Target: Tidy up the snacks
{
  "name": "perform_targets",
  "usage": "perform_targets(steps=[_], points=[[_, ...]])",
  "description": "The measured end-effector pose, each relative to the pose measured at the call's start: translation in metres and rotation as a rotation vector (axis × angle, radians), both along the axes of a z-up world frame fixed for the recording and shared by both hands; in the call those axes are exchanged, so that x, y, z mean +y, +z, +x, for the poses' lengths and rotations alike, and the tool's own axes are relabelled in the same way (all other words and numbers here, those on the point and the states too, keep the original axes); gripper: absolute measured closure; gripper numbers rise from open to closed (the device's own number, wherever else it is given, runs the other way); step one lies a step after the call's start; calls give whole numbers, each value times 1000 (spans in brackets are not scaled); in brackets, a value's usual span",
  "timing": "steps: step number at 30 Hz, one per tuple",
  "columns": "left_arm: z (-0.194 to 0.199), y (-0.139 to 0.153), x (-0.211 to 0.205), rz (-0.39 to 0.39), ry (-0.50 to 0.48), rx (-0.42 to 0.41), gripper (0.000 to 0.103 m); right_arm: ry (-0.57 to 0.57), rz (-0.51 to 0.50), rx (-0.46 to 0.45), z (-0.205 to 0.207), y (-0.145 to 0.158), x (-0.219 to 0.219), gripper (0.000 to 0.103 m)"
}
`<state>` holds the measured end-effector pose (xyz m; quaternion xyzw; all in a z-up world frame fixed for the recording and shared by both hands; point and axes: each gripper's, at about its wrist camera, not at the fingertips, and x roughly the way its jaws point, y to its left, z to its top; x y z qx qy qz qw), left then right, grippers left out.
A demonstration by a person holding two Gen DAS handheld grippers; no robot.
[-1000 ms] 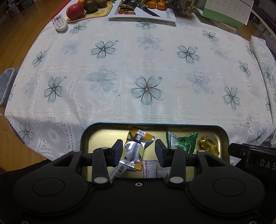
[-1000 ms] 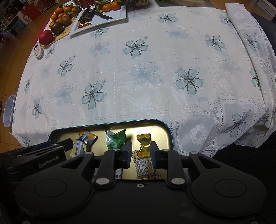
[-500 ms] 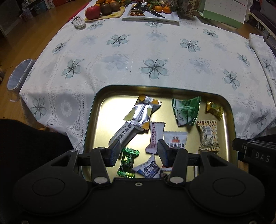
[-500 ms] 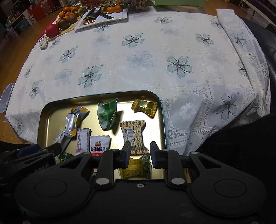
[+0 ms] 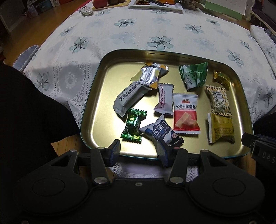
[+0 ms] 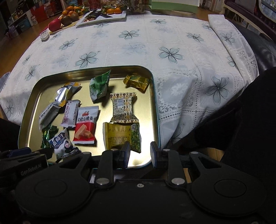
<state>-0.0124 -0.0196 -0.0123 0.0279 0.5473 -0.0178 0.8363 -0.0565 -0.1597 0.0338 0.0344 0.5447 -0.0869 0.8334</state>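
A gold tin tray [image 5: 96, 82] lies at the near edge of the table with several wrapped snacks in it. Among them are a silver bar [image 5: 131, 96], a red packet [image 5: 185, 113], a green foil candy [image 5: 132, 125] and a blue-white packet [image 5: 160, 131]. My left gripper [image 5: 138, 146] hangs open over the tray's near rim with nothing between its fingers, its right finger just beside the blue-white packet. Over the tray's [image 6: 155, 96] near right corner, my right gripper [image 6: 140, 149] has a narrow empty gap between its fingers. A yellow-green packet [image 6: 120, 136] lies just ahead of its left finger.
A flowered white tablecloth [image 5: 160, 41] covers the table. At the far edge stand a fruit board with a red apple [image 6: 54, 25], a white plate [image 6: 103, 17] with oranges, and a green box [image 5: 224, 8]. Dark clothing [image 6: 250, 112] flanks the tray.
Both grippers have drawn back toward the table's near edge, so the whole tray and its snacks now show. The left jaws have spread slightly wider. No snack was taken hold of.
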Motion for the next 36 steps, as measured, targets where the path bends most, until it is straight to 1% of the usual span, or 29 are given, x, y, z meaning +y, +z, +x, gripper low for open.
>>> perform_targets(steps=[2, 3, 5, 9, 12, 15, 22, 36], points=[[-3, -2, 2, -2, 6, -8, 48, 8, 6, -21, -2, 3, 2, 75], [-4, -2, 3, -9, 9, -17, 48, 9, 9, -32, -3, 4, 2, 70], [-5, -1, 5, -17, 14, -35, 48, 0, 20, -41, -7, 4, 2, 66], [-5, -5, 3, -4, 11, -33, 48, -19, 52, 17, -8, -9, 2, 66], [-6, -6, -1, 16, -13, -41, 48, 0, 23, 1, -10, -8, 7, 66], [-8, -6, -4, 28, -27, -47, 48, 4, 28, -2, -11, -8, 8, 65], [-8, -6, -2, 22, -19, -46, 48, -28, 72, 5, -9, -9, 2, 63], [-9, -3, -1, 12, -21, -59, 48, -12, 68, -6, -11, -7, 5, 63]])
